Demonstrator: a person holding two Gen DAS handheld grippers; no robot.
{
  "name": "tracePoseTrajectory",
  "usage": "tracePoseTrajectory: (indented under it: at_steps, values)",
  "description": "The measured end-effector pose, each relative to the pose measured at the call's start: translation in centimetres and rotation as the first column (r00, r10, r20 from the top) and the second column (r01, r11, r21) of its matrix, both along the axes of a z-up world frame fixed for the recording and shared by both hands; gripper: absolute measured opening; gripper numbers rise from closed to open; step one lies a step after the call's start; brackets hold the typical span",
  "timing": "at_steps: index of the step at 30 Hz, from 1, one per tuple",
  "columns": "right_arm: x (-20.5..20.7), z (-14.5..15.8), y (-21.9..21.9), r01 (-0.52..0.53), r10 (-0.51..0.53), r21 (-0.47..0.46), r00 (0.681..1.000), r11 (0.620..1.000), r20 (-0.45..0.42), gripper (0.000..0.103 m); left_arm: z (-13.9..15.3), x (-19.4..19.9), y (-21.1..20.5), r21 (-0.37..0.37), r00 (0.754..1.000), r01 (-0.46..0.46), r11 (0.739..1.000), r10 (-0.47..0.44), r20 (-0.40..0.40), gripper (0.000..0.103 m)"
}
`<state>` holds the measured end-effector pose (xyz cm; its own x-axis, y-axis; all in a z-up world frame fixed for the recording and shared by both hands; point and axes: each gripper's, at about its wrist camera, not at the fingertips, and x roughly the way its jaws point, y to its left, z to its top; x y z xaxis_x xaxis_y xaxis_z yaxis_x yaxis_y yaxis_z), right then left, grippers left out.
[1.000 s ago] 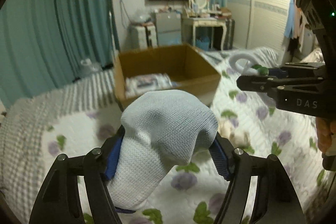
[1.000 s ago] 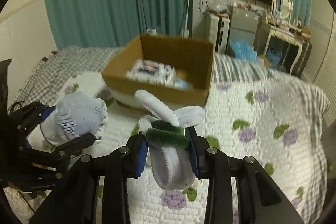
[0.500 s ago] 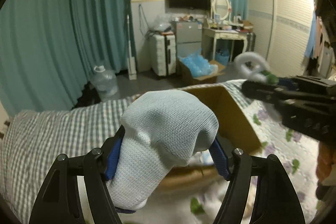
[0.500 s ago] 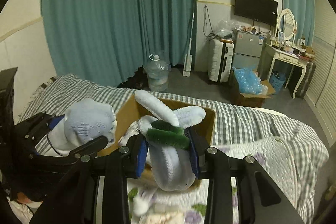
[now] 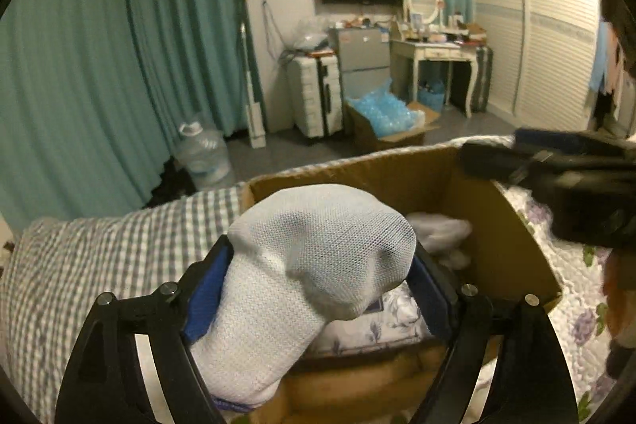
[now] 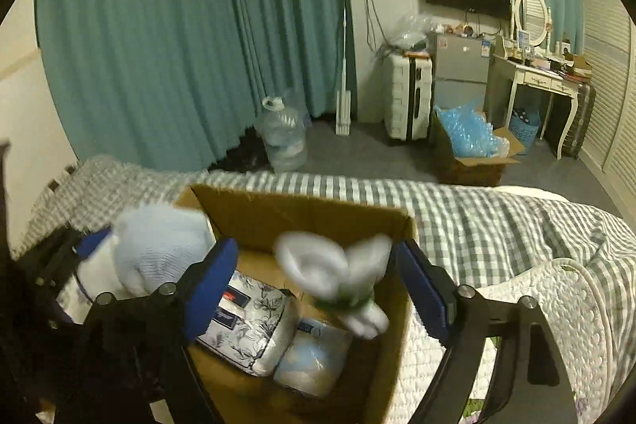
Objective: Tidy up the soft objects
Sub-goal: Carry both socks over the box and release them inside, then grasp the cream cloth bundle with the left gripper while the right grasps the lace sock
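My left gripper (image 5: 318,289) is shut on a pale blue mesh sock (image 5: 310,265) and holds it over the near edge of the brown cardboard box (image 5: 512,245). In the right wrist view my right gripper (image 6: 318,285) is open above the box (image 6: 302,213). The white fuzzy sock with a green band (image 6: 338,281) is blurred and falling between its fingers into the box. The left gripper with the blue sock (image 6: 155,253) shows at the left of that view. The right gripper's black body (image 5: 556,181) shows at the right of the left wrist view.
The box holds a floral packaged bundle (image 6: 254,320) and a pale blue packet (image 6: 314,356). It stands on a bed with a checked sheet (image 6: 477,217) and a floral quilt (image 6: 536,304). Beyond are teal curtains, a water jug (image 6: 282,142), a suitcase and a dressing table.
Both grippers moved forward over the box. My right gripper opened and let go of the white fuzzy sock, which now drops. My left gripper still holds the blue sock.
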<state>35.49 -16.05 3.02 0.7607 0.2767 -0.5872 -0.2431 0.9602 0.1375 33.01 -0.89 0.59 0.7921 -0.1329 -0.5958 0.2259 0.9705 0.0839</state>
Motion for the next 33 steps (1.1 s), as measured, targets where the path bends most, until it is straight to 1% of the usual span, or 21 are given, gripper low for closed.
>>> tracePoseTrajectory:
  at_steps: [2,3,5,6,7,8,9,11,13,16,18,21,26,29,30,32,33]
  values:
    - [-1.0,1.6,-0.7,0.016,-0.016,0.001,1.000,1.000,0.018,0.084,1.3,-1.0,0.2,-0.010,1.000,-0.013,1.000,0.013,0.002,0.084]
    - [-1.6,2.4,-1.0,0.023,-0.023,-0.005,0.999,1.000,0.029,0.088,1.9,-1.4,0.1,-0.011,1.000,-0.013,1.000,0.014,0.007,0.084]
    - [-3.0,4.1,-1.4,0.033,-0.033,-0.015,0.998,0.999,0.050,0.091,3.6,-2.5,-0.3,0.000,1.000,-0.027,1.000,0.027,0.012,0.084]
    - [-3.7,5.1,-1.8,0.039,-0.037,-0.019,0.997,0.999,0.062,0.092,4.7,-3.3,-0.5,0.002,0.999,-0.024,1.000,0.023,0.027,0.085]
    - [-4.6,6.0,-2.0,0.044,-0.042,-0.020,0.997,0.999,0.072,0.094,5.4,-3.7,-0.6,0.004,0.999,-0.015,1.000,0.015,0.037,0.090]
    - [-5.9,7.3,-2.3,0.047,-0.045,-0.019,0.995,0.999,0.084,0.096,6.2,-4.2,-0.8,0.005,0.999,-0.007,1.000,0.007,0.053,0.091]
    - [-6.7,8.0,-2.6,0.049,-0.047,-0.017,0.995,0.999,0.092,0.096,6.7,-4.4,-0.9,0.003,0.998,-0.001,1.000,0.001,0.059,0.091]
    - [-8.3,9.8,-3.5,0.055,-0.053,-0.018,0.994,0.998,0.100,0.096,7.3,-4.4,-1.2,-0.007,0.999,0.016,1.000,-0.015,0.045,0.091]
    - [-9.8,10.9,-3.9,0.048,-0.047,-0.006,0.993,0.999,0.105,0.097,7.5,-3.8,-1.3,-0.015,0.999,0.006,1.000,-0.006,0.037,0.091]
    - [-11.3,11.6,-4.4,0.046,-0.045,-0.001,0.993,0.999,0.105,0.097,7.0,-3.5,-1.4,-0.028,1.000,-0.016,0.999,0.016,0.010,0.091]
    - [-12.1,11.5,-5.0,0.046,-0.044,-0.007,0.992,0.999,0.114,0.098,6.5,-3.6,-1.5,-0.028,1.000,-0.029,0.999,0.029,0.002,0.091]
    - [-12.6,10.4,-5.8,0.048,-0.046,-0.026,0.994,0.998,0.100,0.098,6.1,-4.8,-1.7,-0.019,0.999,-0.040,0.999,0.040,0.003,0.091]
    - [-14.5,7.7,-6.9,0.063,-0.059,-0.060,0.995,0.996,0.076,0.098,6.6,-9.0,-1.8,-0.003,0.997,-0.038,0.999,0.038,0.063,0.091]
    - [-16.1,6.1,-7.0,0.058,-0.054,-0.080,0.997,0.995,0.059,0.098,6.7,-11.8,-1.1,-0.038,0.997,-0.037,0.999,0.040,0.071,0.091]
    - [-16.7,5.4,-6.9,0.055,-0.051,-0.081,0.997,0.995,0.049,0.098,6.5,-13.1,-0.8,-0.050,0.996,-0.050,0.997,0.054,0.077,0.091]
    - [-17.6,3.9,-6.5,0.038,-0.036,-0.085,0.999,0.996,0.023,0.098,6.0,-15.1,-0.3,-0.062,0.993,-0.069,0.996,0.075,0.092,0.091]
    - [-18.1,3.0,-6.3,0.029,-0.028,-0.087,1.000,0.996,0.007,0.098,5.6,-16.1,-0.1,-0.053,0.992,-0.088,0.995,0.092,0.091,0.091]
